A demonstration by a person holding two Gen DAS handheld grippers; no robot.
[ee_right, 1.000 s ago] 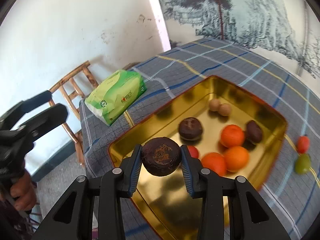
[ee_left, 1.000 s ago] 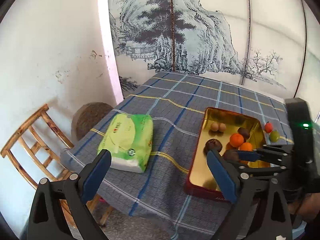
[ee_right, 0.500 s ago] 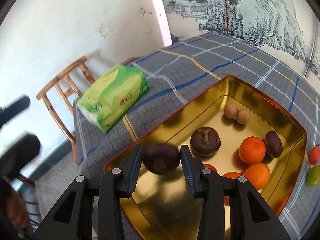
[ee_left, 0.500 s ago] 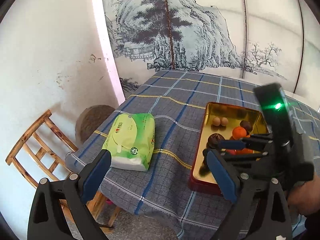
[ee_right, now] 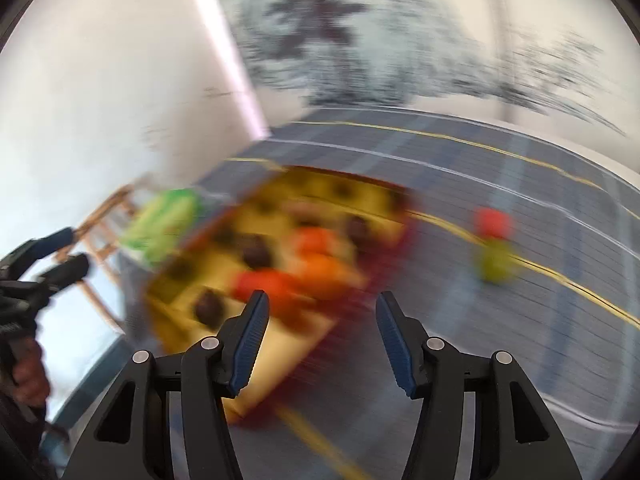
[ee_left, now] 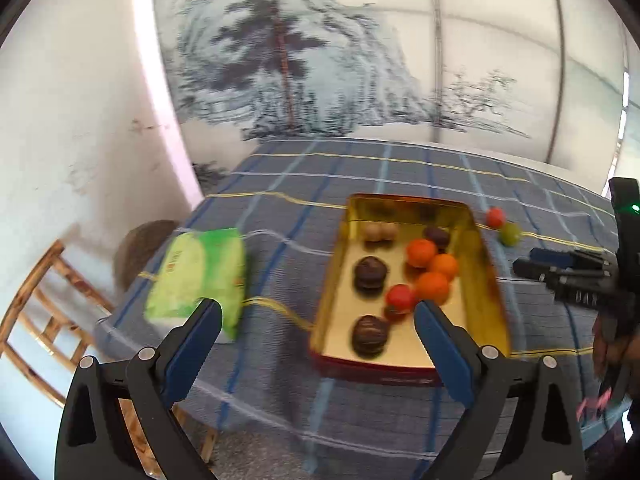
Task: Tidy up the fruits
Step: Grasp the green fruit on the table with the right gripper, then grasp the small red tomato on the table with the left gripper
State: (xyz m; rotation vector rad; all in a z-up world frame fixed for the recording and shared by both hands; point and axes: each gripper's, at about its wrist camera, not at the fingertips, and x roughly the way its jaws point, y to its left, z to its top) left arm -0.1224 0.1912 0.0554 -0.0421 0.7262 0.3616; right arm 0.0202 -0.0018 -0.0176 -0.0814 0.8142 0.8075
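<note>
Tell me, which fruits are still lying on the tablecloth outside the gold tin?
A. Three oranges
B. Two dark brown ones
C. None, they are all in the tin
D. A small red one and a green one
D: a small red fruit and a green fruit lie together on the checked tablecloth just beyond the gold tin; the oranges and dark ones are inside it.
</note>
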